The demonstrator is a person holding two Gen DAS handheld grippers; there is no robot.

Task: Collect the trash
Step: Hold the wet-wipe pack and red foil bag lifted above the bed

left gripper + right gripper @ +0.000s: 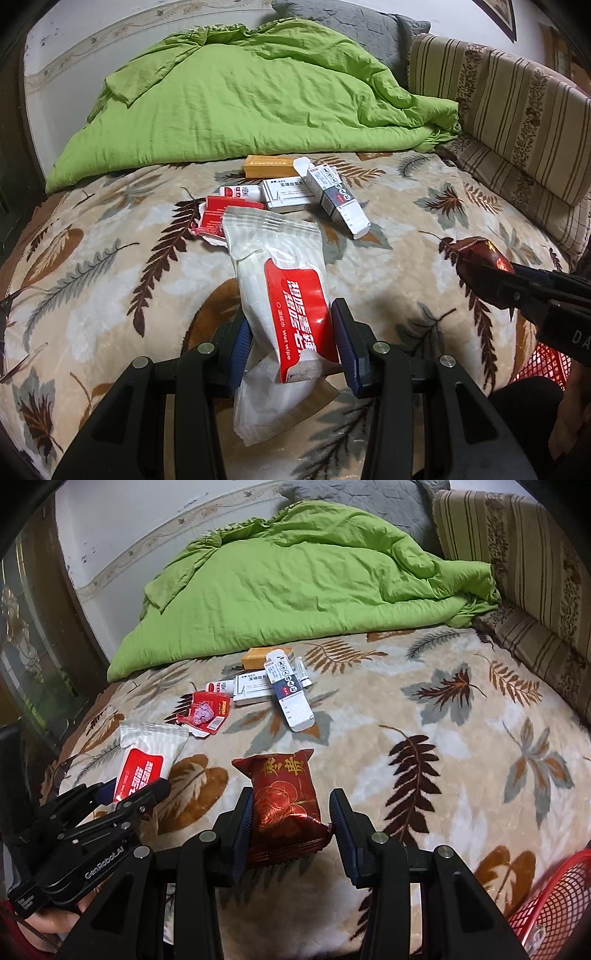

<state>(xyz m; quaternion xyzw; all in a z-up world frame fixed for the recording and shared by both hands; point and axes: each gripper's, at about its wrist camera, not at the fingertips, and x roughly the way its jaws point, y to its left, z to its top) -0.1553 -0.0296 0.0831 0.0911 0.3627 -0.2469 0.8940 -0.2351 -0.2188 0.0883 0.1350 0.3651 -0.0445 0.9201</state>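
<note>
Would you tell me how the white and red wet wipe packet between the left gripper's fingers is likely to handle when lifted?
The wet wipe packet looks soft: its film is creased, so it will probably sag beyond the left gripper. It seems partly flattened, so likely light. The glossy film may slip between the fingers.

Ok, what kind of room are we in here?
Most likely a bedroom. The trash lies on a bed covered with a leaf-patterned blanket, a rumpled green quilt is heaped at the far end, and a grey pillow and striped cushions sit behind and beside it.
</note>
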